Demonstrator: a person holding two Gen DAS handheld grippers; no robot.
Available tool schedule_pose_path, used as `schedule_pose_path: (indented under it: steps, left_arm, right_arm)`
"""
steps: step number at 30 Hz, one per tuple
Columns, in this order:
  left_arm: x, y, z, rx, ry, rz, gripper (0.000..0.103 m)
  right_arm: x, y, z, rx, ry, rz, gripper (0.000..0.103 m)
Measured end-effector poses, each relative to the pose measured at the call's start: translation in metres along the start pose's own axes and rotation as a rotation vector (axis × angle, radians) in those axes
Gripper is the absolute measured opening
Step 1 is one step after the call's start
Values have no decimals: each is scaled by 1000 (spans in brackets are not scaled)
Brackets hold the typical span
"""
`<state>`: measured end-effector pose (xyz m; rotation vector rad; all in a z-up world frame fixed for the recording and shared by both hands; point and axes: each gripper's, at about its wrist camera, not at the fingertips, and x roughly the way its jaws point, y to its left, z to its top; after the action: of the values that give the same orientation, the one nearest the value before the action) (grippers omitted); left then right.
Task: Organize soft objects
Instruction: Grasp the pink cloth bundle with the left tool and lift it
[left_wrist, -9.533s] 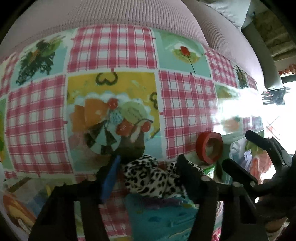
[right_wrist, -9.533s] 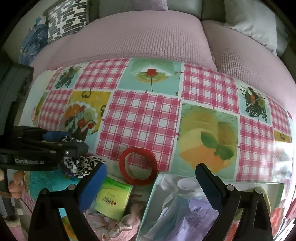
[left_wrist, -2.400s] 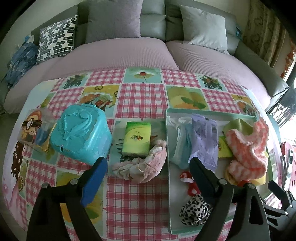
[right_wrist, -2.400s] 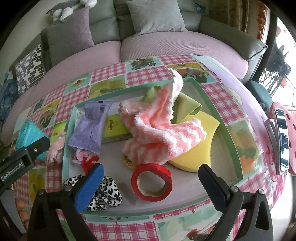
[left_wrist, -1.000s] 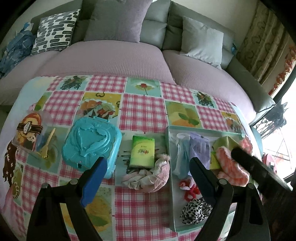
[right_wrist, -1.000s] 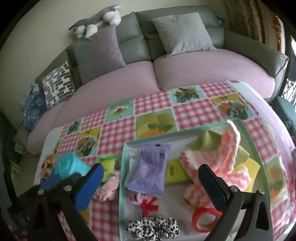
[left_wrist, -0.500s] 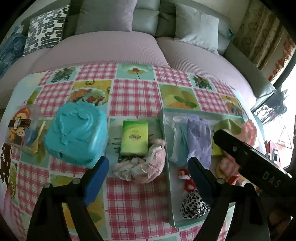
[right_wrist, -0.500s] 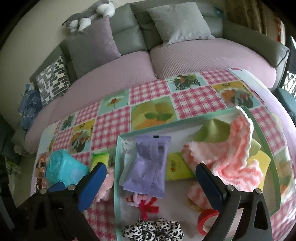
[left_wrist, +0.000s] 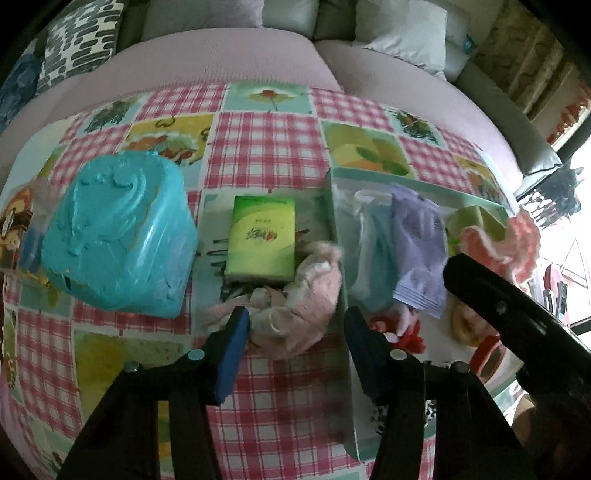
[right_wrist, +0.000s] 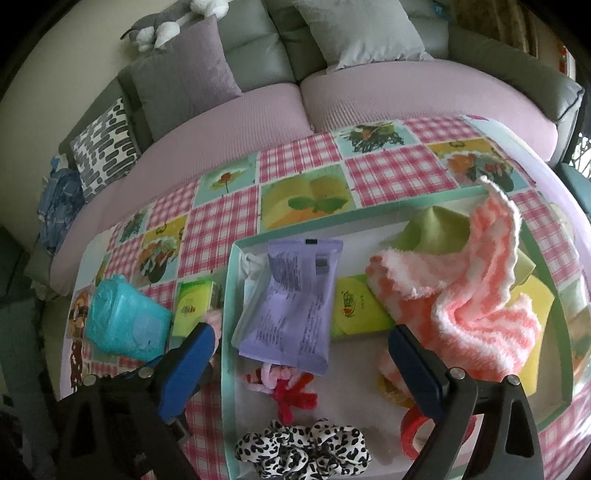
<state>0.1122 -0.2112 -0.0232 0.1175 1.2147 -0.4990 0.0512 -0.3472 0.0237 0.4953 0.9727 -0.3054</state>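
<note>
In the left wrist view my left gripper (left_wrist: 299, 332) points down over a crumpled pale pink cloth (left_wrist: 299, 291) on the checked tablecloth, just left of the teal tray (left_wrist: 338, 236). Its jaws are closing, with the cloth between the fingertips and no firm squeeze showing. My right gripper (right_wrist: 303, 358) hangs open above the tray (right_wrist: 229, 295) with nothing between its fingers. Under it lie a purple packet (right_wrist: 291, 306), a red and pink fuzzy knot (right_wrist: 288, 387) and a leopard scrunchie (right_wrist: 303, 450). A pink striped fuzzy cloth (right_wrist: 472, 314) fills the tray's right side.
A green tissue pack (left_wrist: 262, 240) lies just beyond the pink cloth, and a teal plastic box (left_wrist: 118, 232) stands to its left. The tray also holds a red tape ring (right_wrist: 410, 424), a yellow sponge (right_wrist: 535, 306) and a green cloth (right_wrist: 432, 229). A pink sofa curves behind the table.
My left gripper has sunk toward the pale pink cloth and its fingers have drawn much closer together. The right gripper has come lower over the tray, still wide.
</note>
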Motion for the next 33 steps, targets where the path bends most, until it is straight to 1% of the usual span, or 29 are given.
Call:
schedule_pose_path:
  steps: [6, 9, 11, 13, 17, 18, 19, 22, 26, 30, 33]
  left_arm:
    - [3, 1, 1, -6, -5, -1, 54]
    - [7, 1, 1, -9, 2, 3, 45]
    - [9, 2, 1, -15, 5, -3, 41]
    - [9, 4, 2, -28, 4, -17, 30]
    - [9, 8, 1, -50, 3, -47, 21]
    - [10, 9, 1, -56, 3, -54, 17]
    - [9, 9, 0, -58, 3, -60, 15]
    - [7, 9, 1, -61, -12, -71, 12]
    - [-2, 10, 1, -64, -43, -84, 11]
    - [-16, 13, 4, -66, -83, -96, 11]
    - [-31, 16, 7, -68, -132, -98, 10]
  right_arm:
    - [6, 3, -4, -12, 29, -2, 97]
    - [6, 6, -5, -21, 29, 1, 97]
    - [5, 9, -5, -28, 23, 6, 96]
    - [3, 11, -4, -34, 20, 10, 96]
    - [3, 12, -5, -33, 17, 12, 96]
    - [2, 12, -4, -31, 17, 11, 96]
    - [2, 11, -4, -29, 15, 12, 96]
    - [1, 11, -3, -27, 11, 13, 96]
    - [-2, 12, -1, -21, -3, 25, 96]
    - [-7, 14, 1, -17, -19, 30, 96]
    - [-13, 16, 3, -19, -41, 32, 96]
